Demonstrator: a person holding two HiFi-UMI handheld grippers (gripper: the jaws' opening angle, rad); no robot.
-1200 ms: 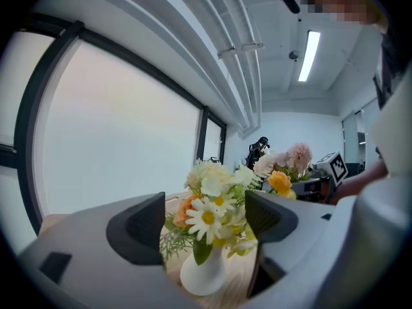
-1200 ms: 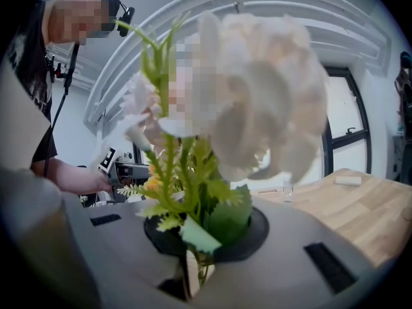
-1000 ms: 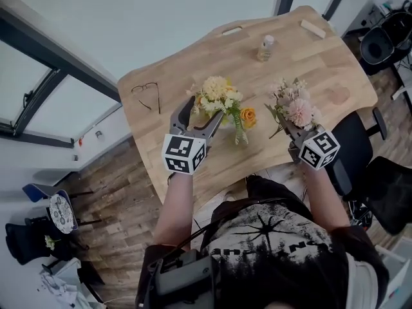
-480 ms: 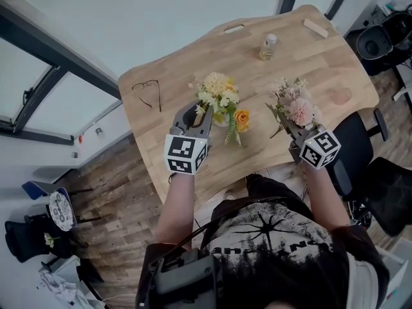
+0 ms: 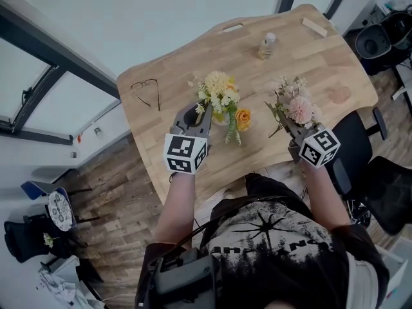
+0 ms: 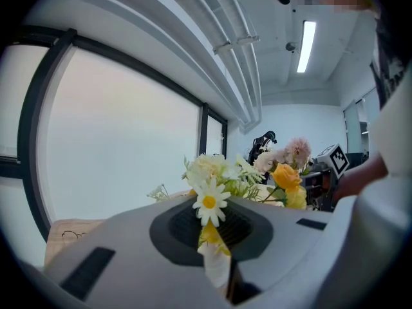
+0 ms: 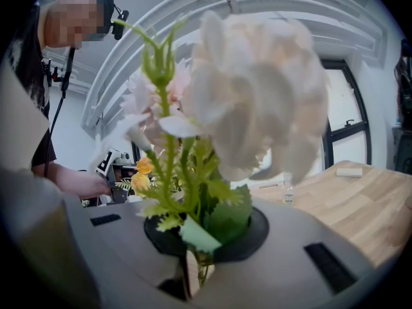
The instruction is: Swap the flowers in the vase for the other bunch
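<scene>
Yellow flowers [image 5: 219, 95] are near the middle of the wooden table [image 5: 290, 63], and the left gripper [image 5: 202, 113], at their 7 o'clock, has just been closing its jaws tight on this bunch. Pink flowers [image 5: 295, 105] (at 3 o'clock of the yellow ones) are clamped by the stems in the narrow right gripper [image 5: 288, 123].

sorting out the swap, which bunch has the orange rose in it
The yellow and white bunch, on the left in the head view: the orange rose sits at its lower right edge. The pink bunch on the right has no orange bloom.
</scene>
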